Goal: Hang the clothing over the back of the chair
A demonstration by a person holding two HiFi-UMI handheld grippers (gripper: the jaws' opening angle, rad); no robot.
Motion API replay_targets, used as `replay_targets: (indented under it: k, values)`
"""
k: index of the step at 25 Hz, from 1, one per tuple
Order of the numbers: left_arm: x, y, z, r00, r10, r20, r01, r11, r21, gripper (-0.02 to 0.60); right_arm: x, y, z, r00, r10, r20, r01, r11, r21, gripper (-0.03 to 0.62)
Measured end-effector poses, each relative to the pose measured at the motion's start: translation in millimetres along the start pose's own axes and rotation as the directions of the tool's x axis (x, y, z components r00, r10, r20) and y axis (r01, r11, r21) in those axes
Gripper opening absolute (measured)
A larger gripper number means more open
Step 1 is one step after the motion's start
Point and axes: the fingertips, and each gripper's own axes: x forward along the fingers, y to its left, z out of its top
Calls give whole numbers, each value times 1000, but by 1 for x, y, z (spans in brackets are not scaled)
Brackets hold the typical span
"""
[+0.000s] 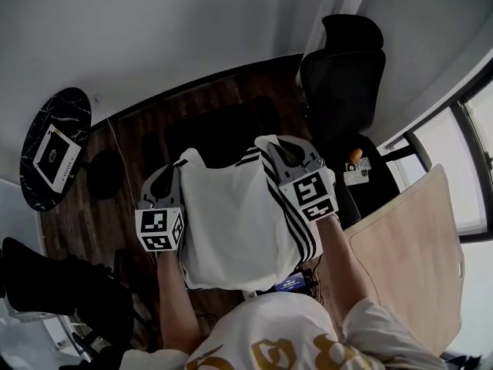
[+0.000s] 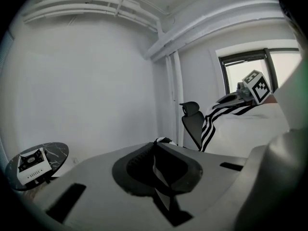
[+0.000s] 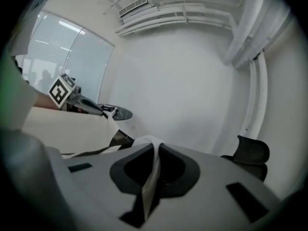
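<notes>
Head view: grippers (image 1: 179,166) (image 1: 271,146) (clamped) w/ clothing (image 1: 231,218)

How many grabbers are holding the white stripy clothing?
2. The left gripper pinches the white striped clothing at its left top edge; the right gripper pinches its right, striped edge.

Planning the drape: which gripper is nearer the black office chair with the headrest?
The right gripper, shut on the white garment, is beside the office chair; the left gripper holds the far edge, toward the round table.
</notes>
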Motion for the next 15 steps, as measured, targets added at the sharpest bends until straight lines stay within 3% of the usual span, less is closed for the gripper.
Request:
replay_targets:
  k: [7,10,12,15]
  values:
    - [17,-13,-35,991,-103,-87,100,994,-41,32,22,22,-34,992,90,-92,-92,995,-25,23]
    - [23,-25,-53,978,-156,-141,151,988,-42,33,28,34,-50,980,147,-137,-152,988,-32,23]
    - [26,-36,-67,957,-222,-186,213,975,-68,34,32,48,-66,954,216,-207,-229,972,-44,23]
    - [28,-52,-90,915,-300,-270,287,954,-88,34,34,66,-99,878,333,-345,-368,929,-39,23]
